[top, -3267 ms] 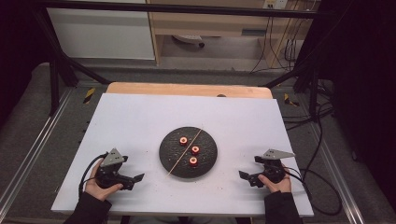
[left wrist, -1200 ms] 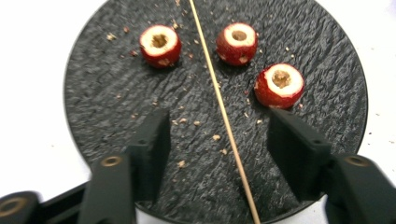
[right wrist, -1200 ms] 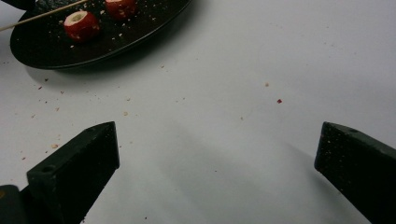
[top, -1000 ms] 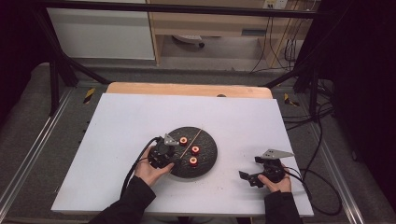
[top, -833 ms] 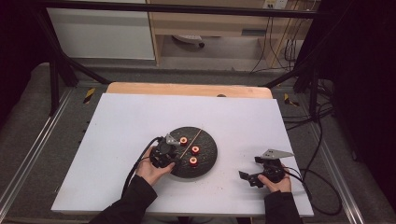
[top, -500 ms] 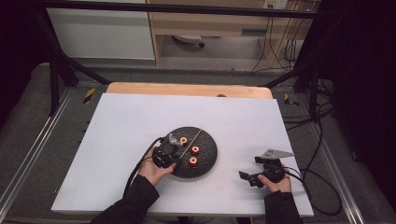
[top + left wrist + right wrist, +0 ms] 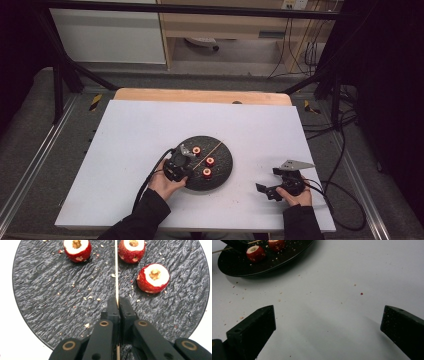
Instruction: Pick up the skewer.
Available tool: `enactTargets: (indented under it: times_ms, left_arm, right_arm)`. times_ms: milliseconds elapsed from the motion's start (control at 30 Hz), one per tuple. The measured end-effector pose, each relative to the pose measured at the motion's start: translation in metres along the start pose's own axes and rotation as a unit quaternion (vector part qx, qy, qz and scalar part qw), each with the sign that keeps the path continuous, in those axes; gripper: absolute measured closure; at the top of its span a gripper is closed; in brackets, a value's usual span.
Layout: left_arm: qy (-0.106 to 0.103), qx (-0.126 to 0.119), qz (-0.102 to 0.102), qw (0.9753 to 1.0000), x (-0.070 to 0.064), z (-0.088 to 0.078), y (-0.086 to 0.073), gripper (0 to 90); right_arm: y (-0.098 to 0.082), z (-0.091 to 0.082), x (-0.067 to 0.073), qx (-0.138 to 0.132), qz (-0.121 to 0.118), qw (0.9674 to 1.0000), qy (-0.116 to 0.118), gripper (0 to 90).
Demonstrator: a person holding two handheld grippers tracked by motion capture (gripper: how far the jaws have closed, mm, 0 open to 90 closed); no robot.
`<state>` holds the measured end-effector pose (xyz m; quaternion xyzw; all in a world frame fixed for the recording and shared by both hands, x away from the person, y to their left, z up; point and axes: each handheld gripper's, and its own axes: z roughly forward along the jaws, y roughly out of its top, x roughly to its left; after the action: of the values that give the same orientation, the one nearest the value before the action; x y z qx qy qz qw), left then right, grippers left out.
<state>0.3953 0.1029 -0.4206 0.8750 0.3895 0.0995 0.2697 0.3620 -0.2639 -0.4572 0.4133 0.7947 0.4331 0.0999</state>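
White table (image 7: pixel 125 150) below frame centre carries a dark slate plate (image 7: pixel 222 172), where the left gripper (image 7: pixel 117 306) has just clamped its jaws onto a thin wooden skewer (image 7: pixel 116 270), while the right gripper (image 7: pixel 328 322) gapes wide, empty, lower right.

A thin wooden skewer (image 7: pixel 116 270) lies across the middle of a round black slate plate (image 7: pixel 50 302), pinched near its close end between the shut jaws of the left gripper (image 7: pixel 117 302), which have just been closing on it. In the high view the skewer (image 7: pixel 212 149) runs aslant from that gripper (image 7: pixel 179 162) toward the plate's (image 7: pixel 222 167) far right rim. Three red, cored fruit pieces with pale cut tops stand on the plate, one (image 7: pixel 76 248) left of the skewer and two (image 7: pixel 132 248) (image 7: pixel 153 277) right of it, all apart from it.
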Motion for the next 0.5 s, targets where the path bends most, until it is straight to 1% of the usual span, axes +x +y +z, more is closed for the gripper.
enactTargets:
  times_ms: [133,200,267,400,500]
  left_arm:
    - [-0.003,-0.008,-0.004,1.0,0.002,-0.002,-0.002,88.0]
    - [-0.005,-0.016,-0.008,0.9998,0.004,-0.003,-0.003,88.0]
    - [-0.004,-0.021,-0.007,0.9998,0.005,-0.005,-0.004,88.0]
    - [-0.004,-0.039,-0.008,0.9992,0.008,-0.011,-0.009,88.1]
    - [-0.011,-0.052,-0.011,0.9985,0.011,-0.016,-0.012,88.0]
  right_arm:
    - [0.0,0.0,0.0,0.0,0.0,1.0,0.0,0.4]
    - [0.0,0.0,0.0,0.0,0.001,1.0,0.0,0.4]
    - [0.0,0.0,0.0,0.0,0.0,1.0,0.0,0.4]
    - [0.0,0.0,0.0,0.002,0.0,1.0,-0.001,0.4]
    - [0.0,0.0,0.0,0.002,0.0,1.0,-0.003,0.4]
